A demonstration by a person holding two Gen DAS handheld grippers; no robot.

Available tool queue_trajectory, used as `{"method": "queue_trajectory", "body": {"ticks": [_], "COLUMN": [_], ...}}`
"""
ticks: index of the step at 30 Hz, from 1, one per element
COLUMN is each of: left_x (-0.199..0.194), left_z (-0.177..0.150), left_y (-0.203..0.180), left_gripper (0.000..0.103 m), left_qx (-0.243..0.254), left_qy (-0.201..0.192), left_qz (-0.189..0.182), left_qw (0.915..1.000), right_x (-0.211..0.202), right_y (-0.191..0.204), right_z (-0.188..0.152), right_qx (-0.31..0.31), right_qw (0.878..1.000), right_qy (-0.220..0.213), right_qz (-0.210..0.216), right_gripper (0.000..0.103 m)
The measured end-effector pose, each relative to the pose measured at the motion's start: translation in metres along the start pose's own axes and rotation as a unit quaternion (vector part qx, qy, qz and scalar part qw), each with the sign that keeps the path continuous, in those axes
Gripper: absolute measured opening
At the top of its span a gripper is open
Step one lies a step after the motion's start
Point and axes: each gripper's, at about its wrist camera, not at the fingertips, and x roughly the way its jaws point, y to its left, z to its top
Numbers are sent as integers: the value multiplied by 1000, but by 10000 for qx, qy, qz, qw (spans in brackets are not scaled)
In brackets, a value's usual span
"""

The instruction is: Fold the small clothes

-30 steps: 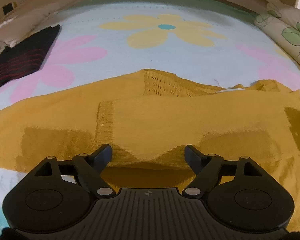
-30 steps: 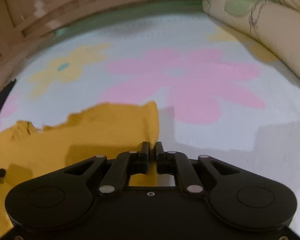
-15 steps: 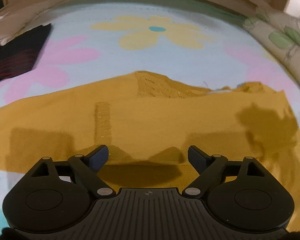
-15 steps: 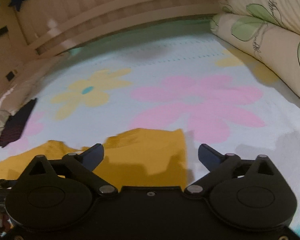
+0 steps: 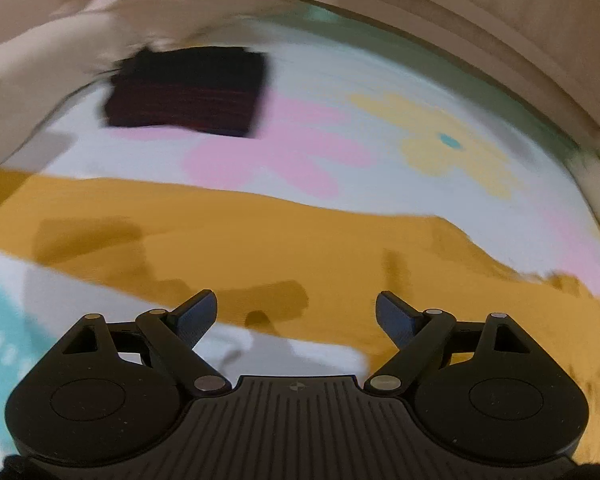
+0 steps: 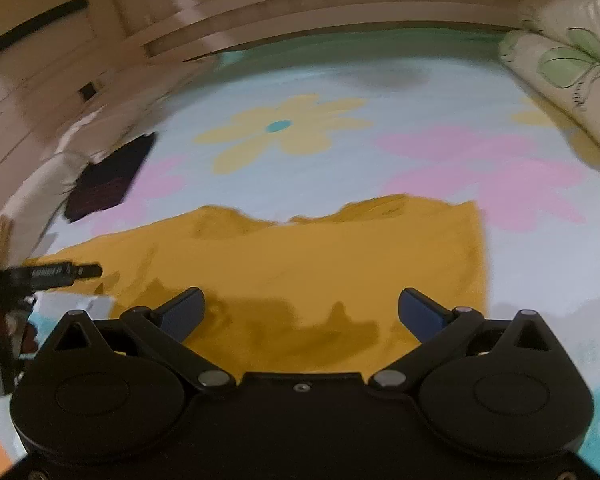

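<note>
Both black two-finger grippers, left (image 5: 296, 312) and right (image 6: 300, 312), hung wide apart and empty over the mustard-yellow knit garment (image 6: 300, 264) lying flat on the flower-printed bedsheet (image 6: 340, 160), whose straight right edge only the right view showed, the left being motion-blurred.
</note>
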Motion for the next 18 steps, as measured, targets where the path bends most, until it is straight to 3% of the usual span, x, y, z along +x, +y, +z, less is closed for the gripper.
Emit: {"method": "queue_trajectory", "body": {"ticks": [8, 14, 18], "left_x": [-16, -18, -17], "left_z": [14, 18, 15], "left_y": [100, 164, 198], "left_gripper": [87, 87, 87], "left_qx": [-1075, -1782, -2493], "left_qy": [-296, -429, -373], "left_qz": [583, 934, 902], "left_qw": [9921, 9786, 9635], "right_x": [17, 29, 37], "right_y": [41, 66, 90], "right_z": [-10, -13, -16], "right_qx": [-323, -238, -337], "right_qw": [9985, 9947, 9903], "right_qy": [171, 244, 315], "right_qz": [414, 967, 1311], "right_gripper": [103, 103, 103]}}
